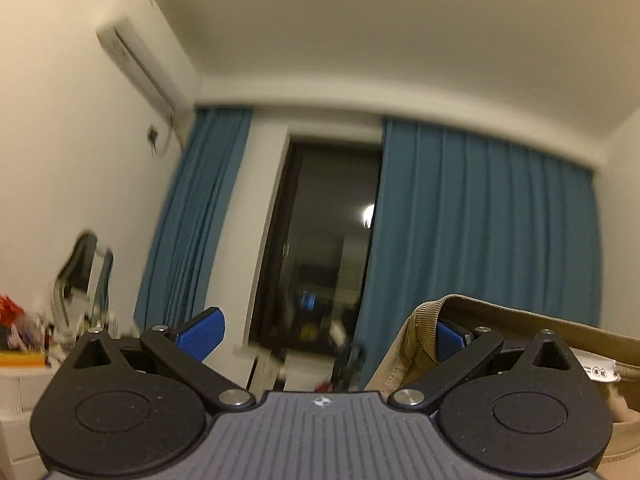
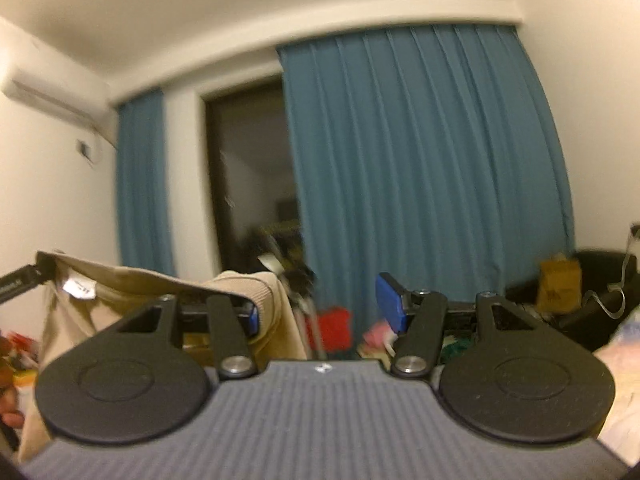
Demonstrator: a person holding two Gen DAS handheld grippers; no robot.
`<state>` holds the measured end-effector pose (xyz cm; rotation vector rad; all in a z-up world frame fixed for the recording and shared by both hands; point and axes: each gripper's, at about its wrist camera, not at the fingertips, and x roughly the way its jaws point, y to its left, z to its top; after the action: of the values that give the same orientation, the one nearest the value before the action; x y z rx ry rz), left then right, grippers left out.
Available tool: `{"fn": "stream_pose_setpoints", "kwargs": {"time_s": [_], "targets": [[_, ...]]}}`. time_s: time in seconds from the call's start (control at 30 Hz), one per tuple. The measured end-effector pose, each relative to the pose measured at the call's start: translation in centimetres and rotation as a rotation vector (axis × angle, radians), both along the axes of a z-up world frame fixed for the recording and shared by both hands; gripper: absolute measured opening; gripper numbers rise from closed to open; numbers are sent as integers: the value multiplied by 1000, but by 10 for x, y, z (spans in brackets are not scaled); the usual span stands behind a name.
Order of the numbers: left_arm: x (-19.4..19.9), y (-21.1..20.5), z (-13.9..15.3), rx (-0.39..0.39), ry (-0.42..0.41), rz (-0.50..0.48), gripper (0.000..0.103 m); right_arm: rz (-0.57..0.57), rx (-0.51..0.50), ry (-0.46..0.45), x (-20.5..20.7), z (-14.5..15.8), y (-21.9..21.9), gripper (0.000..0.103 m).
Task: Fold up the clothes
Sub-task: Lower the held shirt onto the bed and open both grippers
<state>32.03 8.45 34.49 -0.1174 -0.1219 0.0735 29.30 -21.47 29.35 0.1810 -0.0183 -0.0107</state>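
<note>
A tan garment with a ribbed collar (image 1: 424, 336) and a white label (image 1: 600, 372) hangs stretched between my two grippers, held up in the air. My left gripper (image 1: 328, 332) stands wide open; the collar is hooked over its right blue finger (image 1: 450, 340), the left finger (image 1: 202, 334) is bare. In the right wrist view the same garment (image 2: 132, 280) drapes over the left finger (image 2: 252, 318) of my right gripper (image 2: 320, 312), which is also wide open; its right finger (image 2: 390, 304) is bare.
Both cameras tilt up at the room: blue curtains (image 2: 420, 168) around a dark window (image 1: 320, 248), an air conditioner (image 1: 140, 68) on the left wall, a cluttered desk with a chair (image 1: 80, 280) at the left, a dark seat with a yellow bag (image 2: 560, 284) at the right.
</note>
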Motion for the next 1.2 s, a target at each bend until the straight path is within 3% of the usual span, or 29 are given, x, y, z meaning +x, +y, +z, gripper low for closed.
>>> {"fn": "stream_pose_setpoints", "kwargs": {"time_s": [0.2,0.37,0.43,0.53,0.63,0.73,0.8,0.87,0.93,1.07,1.13,1.2], "targets": [[181,-4,-132,-3,258,2,103,-49,30,204,182,-134,-23,58],[295,-14,-255,51,492,4,103,-58,43,446,306,-258,-35,58],[321,-18,-300,72,572,-1,103,-32,33,548,341,-295,-33,58],[347,-22,-357,103,689,-9,103,45,-17,675,370,-334,-19,57],[372,-26,-379,197,829,-53,103,129,-73,795,397,-367,-6,57],[391,-34,-407,277,1026,-133,103,204,-142,862,403,-369,9,57],[396,-35,-408,243,1096,-189,103,235,-89,861,401,-361,8,57],[390,-32,-400,187,1104,-232,103,263,-17,854,399,-354,5,57],[373,-30,-391,172,1050,-250,103,258,34,828,387,-344,2,57],[311,-22,-361,140,879,-275,103,222,137,801,367,-337,-12,73],[267,-12,-350,96,803,-270,103,225,159,836,359,-336,-12,78],[212,4,-344,17,742,-257,103,176,78,884,356,-341,-2,78]]}}
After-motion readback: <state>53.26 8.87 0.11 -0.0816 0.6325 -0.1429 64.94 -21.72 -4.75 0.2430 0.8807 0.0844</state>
